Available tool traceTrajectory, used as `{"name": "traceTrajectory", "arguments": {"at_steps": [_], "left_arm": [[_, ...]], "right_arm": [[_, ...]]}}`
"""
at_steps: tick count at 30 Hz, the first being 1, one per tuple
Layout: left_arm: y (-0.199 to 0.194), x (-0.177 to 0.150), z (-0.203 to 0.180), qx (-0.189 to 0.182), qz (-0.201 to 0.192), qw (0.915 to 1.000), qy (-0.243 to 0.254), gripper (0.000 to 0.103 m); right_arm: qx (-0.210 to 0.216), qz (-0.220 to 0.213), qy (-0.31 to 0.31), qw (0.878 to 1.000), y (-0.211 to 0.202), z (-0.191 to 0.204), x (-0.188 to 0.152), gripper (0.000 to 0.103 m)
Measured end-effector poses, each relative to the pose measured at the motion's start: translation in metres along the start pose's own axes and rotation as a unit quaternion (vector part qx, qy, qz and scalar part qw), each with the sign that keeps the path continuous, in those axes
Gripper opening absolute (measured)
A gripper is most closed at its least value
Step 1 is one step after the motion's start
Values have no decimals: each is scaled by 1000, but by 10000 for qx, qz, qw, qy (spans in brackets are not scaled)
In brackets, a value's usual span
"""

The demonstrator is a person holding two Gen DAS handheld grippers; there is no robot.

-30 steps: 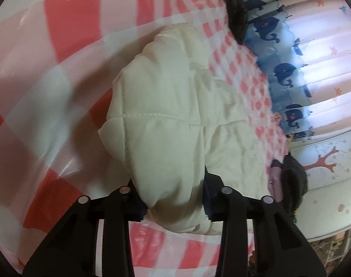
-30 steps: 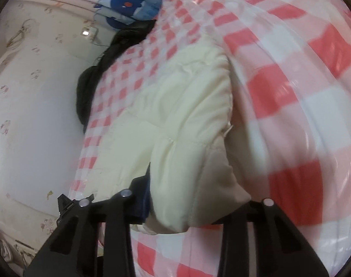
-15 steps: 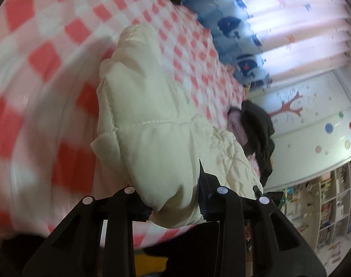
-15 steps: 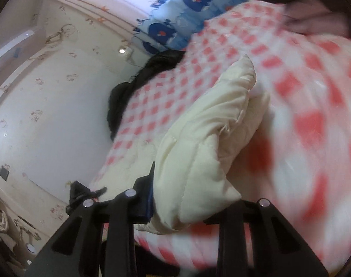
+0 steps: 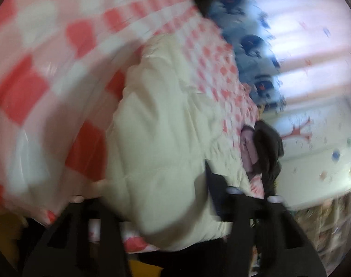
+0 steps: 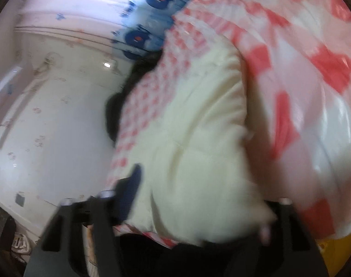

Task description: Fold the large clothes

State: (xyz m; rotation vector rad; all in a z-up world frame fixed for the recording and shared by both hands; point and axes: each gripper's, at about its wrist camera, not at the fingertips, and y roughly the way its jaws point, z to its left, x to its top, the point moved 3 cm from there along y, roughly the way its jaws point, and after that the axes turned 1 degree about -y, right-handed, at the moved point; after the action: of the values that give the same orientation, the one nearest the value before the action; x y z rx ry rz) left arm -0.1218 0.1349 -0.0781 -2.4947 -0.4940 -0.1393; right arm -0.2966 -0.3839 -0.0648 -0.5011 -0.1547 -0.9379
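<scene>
Pinching opposite ends of the cream padded jacket point(image 5: 166, 138) over the checked bed point(image 5: 37, 69), the left hand-held gripper point(image 5: 166, 207) and right hand-held gripper point(image 6: 198, 207) have just been opening slightly; slippery padding is risking escape, collapsing the fold.

The jacket point(image 5: 166, 124) lies on the bedcover point(image 5: 37, 73) — curtain point(image 5: 313, 53) apparently beyond the bed.

Both claws are showing as matte black plastic. The left claw point(image 5: 175, 198) is carrying pale round screw heads on angular fingers point(image 5: 242, 221); the right claw point(image 6: 198, 198) is showing matching screws and a dark blue pad point(image 6: 135, 180).
</scene>
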Motion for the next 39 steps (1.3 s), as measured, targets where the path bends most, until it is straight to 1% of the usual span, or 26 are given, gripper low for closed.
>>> {"name": "traceTrajectory", "arguments": {"at_steps": [2,5,6,7,9,10,11,13,15,16,19,21,22,23,24,26,27,29,30,32,33,34,35,36,37,39], "left_arm": [[-11,-5,-3,-176,70,9998,40,29],[-17,-20,8,3,275,9995,168,29],[-16,-24,17,102,407,9990,137,32],[-15,-25,23,148,466,9988,58,35],[-30,-28,45,46,429,9984,-362,47],[-40,-26,52,183,265,9984,-465,50],[-58,-24,58,434,-79,9978,-504,52],[-96,-15,59,995,-836,9908,-377,54],[-115,0,35,1259,-1354,9827,13,58],[-112,10,14,1172,-1380,9831,284,59],[-70,28,-56,783,-1066,9847,1132,65],[-4,32,-106,569,-432,9819,1757,67],[21,31,-120,554,-257,9795,1918,67],[57,30,-134,481,73,9770,2075,67],[93,31,-141,486,359,9757,2105,67],[145,33,-142,748,700,9716,2131,66],[176,38,-134,1054,818,9686,2097,66],[217,42,-110,1601,1024,9631,1907,63],[227,45,-103,1678,1090,9632,1797,58],[228,52,-93,1661,1140,9689,1438,55],[217,52,-100,1531,1020,9723,1441,56],[211,51,-103,1525,912,9718,1551,56],[207,51,-105,1618,799,9686,1708,57],[209,49,-100,1710,786,9654,1804,58],[215,53,-92,1708,892,9658,1736,58],[214,58,-82,1513,948,9733,1445,58]], "right_arm": [[-37,-36,-129,9999,-6,7,1,40],[-299,173,-181,9992,-9,1,-5,40],[-424,228,-141,9987,-10,-5,-7,41],[-564,255,-92,9980,-11,-13,-8,46],[-935,119,-88,9955,-21,-24,-7,55],[-1153,-21,-171,9932,-28,-25,-5,55],[-1344,-168,-269,9904,-36,-24,-1,56],[-2253,-687,-731,9691,-51,-5,17,64],[-2287,-773,-1347,9610,-39,30,37,66],[-2326,-695,-1600,9568,-27,43,45,68],[-2503,85,-2515,9349,58,91,67,78],[-2642,529,-2755,9228,115,98,78,78],[-2713,650,-2821,9179,134,94,83,78],[-2831,799,-2864,9118,156,91,87,78],[-3045,990,-2904,9018,183,82,93,78],[-3341,1145,-2936,8883,207,62,97,78],[-3487,1328,-2866,8824,218,42,98,78],[-3513,1453,-2641,8864,229,13,103,80],[-3481,1484,-2559,8895,227,8,101,81],[-3449,1458,-2363,8966,223,7,110,81],[-3548,1284,-2465,8927,218,16,113,81],[-3520,1135,-2616,8915,213,27,112,82],[-3315,950,-2899,8927,207,44,110,82],[-3333,872,-3041,8882,203,54,107,84],[-3390,852,-3117,8836,205,55,107,89],[-3628,1409,-2830,8766,227,22,105,90]]}}
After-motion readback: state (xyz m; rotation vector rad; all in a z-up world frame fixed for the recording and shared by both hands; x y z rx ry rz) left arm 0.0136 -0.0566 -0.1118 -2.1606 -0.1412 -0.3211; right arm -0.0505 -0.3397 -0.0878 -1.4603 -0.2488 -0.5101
